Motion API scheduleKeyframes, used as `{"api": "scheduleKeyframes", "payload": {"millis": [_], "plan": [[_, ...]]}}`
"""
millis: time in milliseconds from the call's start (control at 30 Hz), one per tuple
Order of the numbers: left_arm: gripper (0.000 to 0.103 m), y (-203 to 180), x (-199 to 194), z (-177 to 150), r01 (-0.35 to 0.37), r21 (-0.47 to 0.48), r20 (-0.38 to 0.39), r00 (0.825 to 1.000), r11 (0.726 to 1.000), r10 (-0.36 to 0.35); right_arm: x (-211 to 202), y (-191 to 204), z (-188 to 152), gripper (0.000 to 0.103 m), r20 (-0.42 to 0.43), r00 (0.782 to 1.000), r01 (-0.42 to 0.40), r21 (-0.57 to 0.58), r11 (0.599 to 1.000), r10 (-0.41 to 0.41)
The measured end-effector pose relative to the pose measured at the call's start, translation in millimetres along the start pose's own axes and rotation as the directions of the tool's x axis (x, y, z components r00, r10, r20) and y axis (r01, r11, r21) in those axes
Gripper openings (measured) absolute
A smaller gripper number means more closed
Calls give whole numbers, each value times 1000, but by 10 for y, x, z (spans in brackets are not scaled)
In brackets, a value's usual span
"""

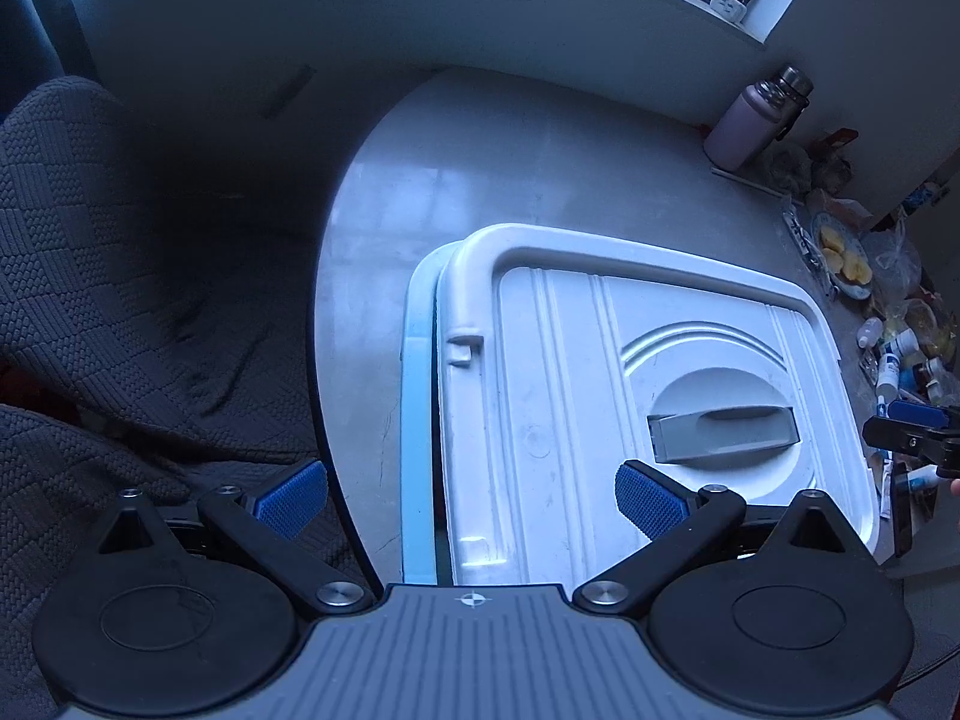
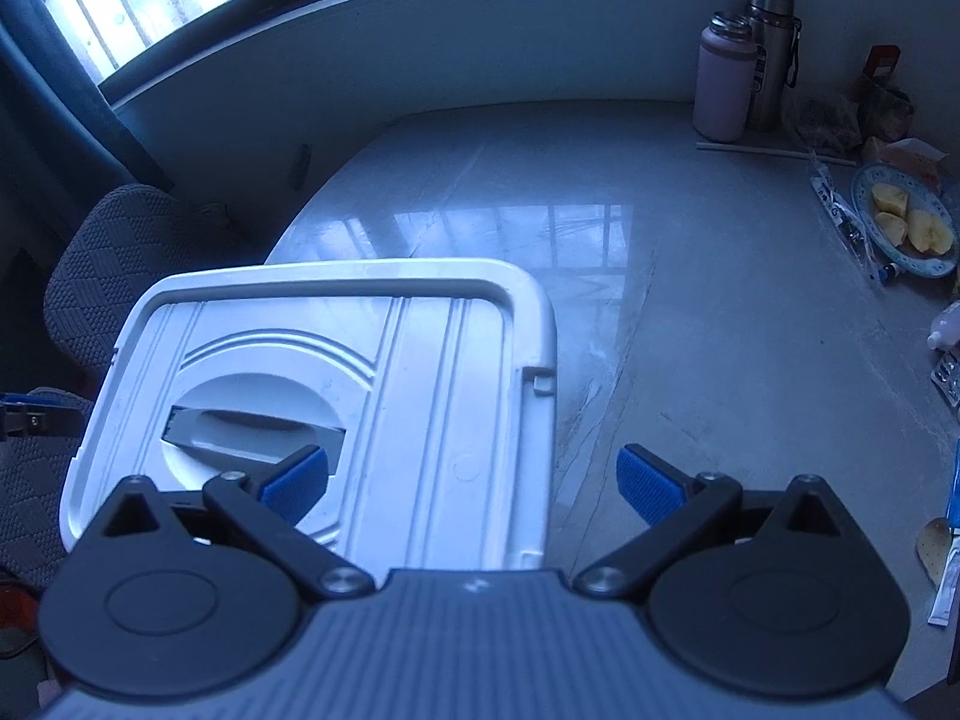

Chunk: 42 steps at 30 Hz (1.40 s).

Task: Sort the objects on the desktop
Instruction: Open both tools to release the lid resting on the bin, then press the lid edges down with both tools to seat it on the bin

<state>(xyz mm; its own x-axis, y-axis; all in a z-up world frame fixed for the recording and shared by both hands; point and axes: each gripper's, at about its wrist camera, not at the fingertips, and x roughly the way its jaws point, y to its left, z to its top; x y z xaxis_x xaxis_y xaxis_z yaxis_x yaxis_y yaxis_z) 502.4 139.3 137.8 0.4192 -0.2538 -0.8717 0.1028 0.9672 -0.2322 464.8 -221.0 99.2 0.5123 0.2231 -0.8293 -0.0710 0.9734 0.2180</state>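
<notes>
Both grippers stand wide apart at the fingers and hold nothing. Beneath and ahead of the left gripper (image 1: 471, 495) lies a white ribbed plastic lid (image 1: 600, 396) with a grey recessed fold-down handle (image 1: 723, 432), resting on a pale blue plastic storage box (image 1: 417, 420) whose rim shows along the lid's left side; the gripper's right blue pad (image 1: 651, 504) hangs over the lid, its left pad over the dark quilted chair cover (image 1: 120, 300) beyond the edge of the glossy grey tabletop (image 1: 480, 162). From the right wrist view, the same lid (image 2: 420, 390) sits ahead and left of the right gripper (image 2: 471, 483), whose left pad (image 2: 297, 480) hovers above the handle (image 2: 258, 435) while the right pad is over bare tabletop (image 2: 690, 300). Far ahead and to the right stand a pink insulated bottle (image 2: 723, 81) and a steel flask (image 2: 771, 54), touching or nearly so. Nearer on the right is a patterned plate of cut apple pieces (image 2: 909, 225), beside it a clear wrapped packet (image 2: 840, 210). Small bottles and blister packs (image 1: 900, 360) are scattered at the right edge, too blurred to tell apart.
</notes>
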Motion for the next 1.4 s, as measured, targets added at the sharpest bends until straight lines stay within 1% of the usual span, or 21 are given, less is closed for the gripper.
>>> {"api": "scheduleKeyframes", "payload": {"millis": [233,400,500,667,733,767,833,967,1067,1133,1200,1400], "plan": [[103,-78,13,-15,-4,0,-20,1000,1000,4,51,20,-32,102,-35,999,7,-9,1000,-8],[103,-133,22,-25,-7,0,-35,999,1000,7,43,11,-21,102,-32,999,-3,1,1000,3],[103,-158,33,-39,-1,-3,-47,999,1000,1,72,-27,-18,100,-42,999,-16,22,1000,17],[103,-148,69,-53,1,-4,-75,997,1000,-1,171,-95,-17,92,-82,996,-24,64,998,29],[103,-125,92,-63,9,-15,-86,996,1000,-10,210,-104,-23,87,-92,995,-27,75,997,34],[103,-113,105,-70,12,-19,-90,996,1000,-13,232,-102,-28,85,-98,995,-26,76,997,33],[103,-94,124,-81,10,-24,-95,995,1000,-12,264,-97,-36,76,-104,994,-26,78,997,34],[103,-53,221,-73,14,-38,-98,995,999,-17,239,-57,-31,70,-99,995,-16,65,998,23],[103,-36,238,-84,18,-45,-100,995,999,-23,213,-30,-25,63,-99,995,1,49,999,4],[103,-34,251,-97,18,-47,-100,995,999,-22,199,-2,-23,60,-97,995,14,36,999,-10],[103,-33,264,-109,18,-49,-100,995,999,-22,193,16,-25,60,-98,995,21,28,999,-18],[103,-34,347,-171,39,-65,-105,993,997,-46,203,36,-56,57,-108,994,11,19,1000,-9]]}}
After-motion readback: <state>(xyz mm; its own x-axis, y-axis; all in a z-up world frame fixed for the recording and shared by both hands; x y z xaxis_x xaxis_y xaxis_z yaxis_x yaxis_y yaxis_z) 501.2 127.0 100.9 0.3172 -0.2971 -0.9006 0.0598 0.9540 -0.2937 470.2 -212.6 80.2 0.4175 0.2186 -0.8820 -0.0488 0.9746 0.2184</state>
